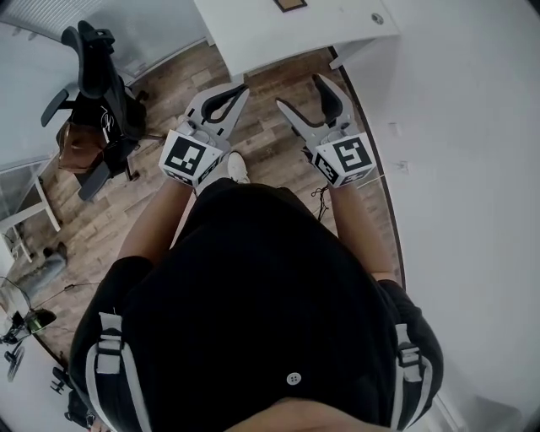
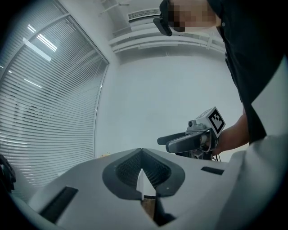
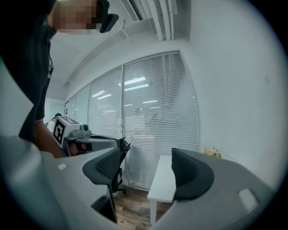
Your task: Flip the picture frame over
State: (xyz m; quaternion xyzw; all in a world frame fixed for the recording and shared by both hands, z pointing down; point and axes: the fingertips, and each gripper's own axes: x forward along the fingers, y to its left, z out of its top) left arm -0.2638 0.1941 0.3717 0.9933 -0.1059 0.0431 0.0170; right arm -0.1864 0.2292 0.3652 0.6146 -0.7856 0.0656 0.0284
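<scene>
Picture frame [image 1: 289,4], brown-rimmed, flat on white table [image 1: 261,34].

A white rectangular table [image 1: 278,34] stands ahead on the wooden plank floor [image 1: 177,72]. A brown-edged picture frame [image 1: 289,4] lies on it. A black wheeled office chair [image 1: 97,84] stands to the left, and a plain white wall [image 1: 456,126] runs along the right. The left gripper [image 1: 240,89] and right gripper [image 1: 299,90] hang side by side above the floor, short of the table.

Held out level, side by side: left gripper [image 1: 241,88] jaws pressed together; right gripper [image 1: 299,91] jaws wide apart, empty.
</scene>
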